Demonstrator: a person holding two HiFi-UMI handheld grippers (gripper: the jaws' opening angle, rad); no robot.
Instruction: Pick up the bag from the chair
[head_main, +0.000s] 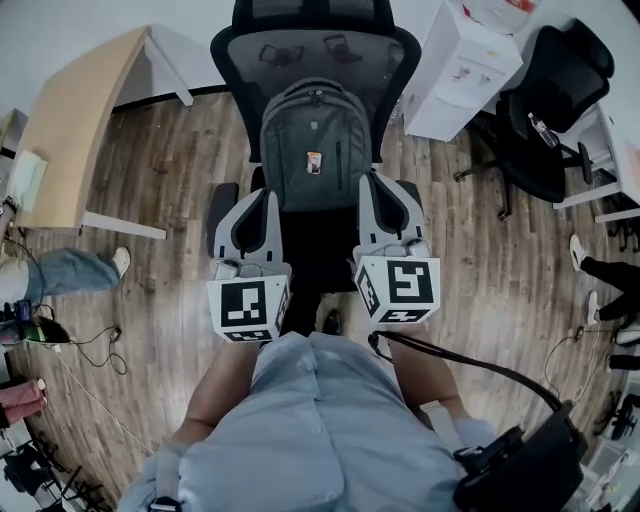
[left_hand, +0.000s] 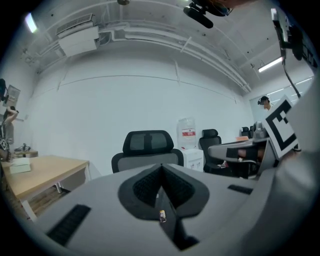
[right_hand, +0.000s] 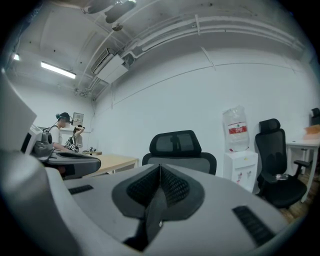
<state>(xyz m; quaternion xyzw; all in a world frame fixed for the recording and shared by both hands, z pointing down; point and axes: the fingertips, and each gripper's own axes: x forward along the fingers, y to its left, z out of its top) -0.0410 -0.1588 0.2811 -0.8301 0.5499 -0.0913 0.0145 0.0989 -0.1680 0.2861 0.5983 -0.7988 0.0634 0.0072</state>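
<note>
Bag (head_main: 315, 145): sitting upright on the surface of the chair (head_main: 395, 50), leaning back on it, just ahead of both pairs of jaws
Left gripper (head_main: 267, 197): jaws pressing together with nothing between them, tips pointing beside the bag's lower left corner
Right gripper (head_main: 372, 182): jaws likewise pressing together, empty, tips lying beside the bag's lower right corner

No legible txt. Red label (right_hand: 236, 130) on water bottle (right_hand: 233, 116), tag (head_main: 314, 162) on bag (head_main: 300, 125): too small to read.
</note>
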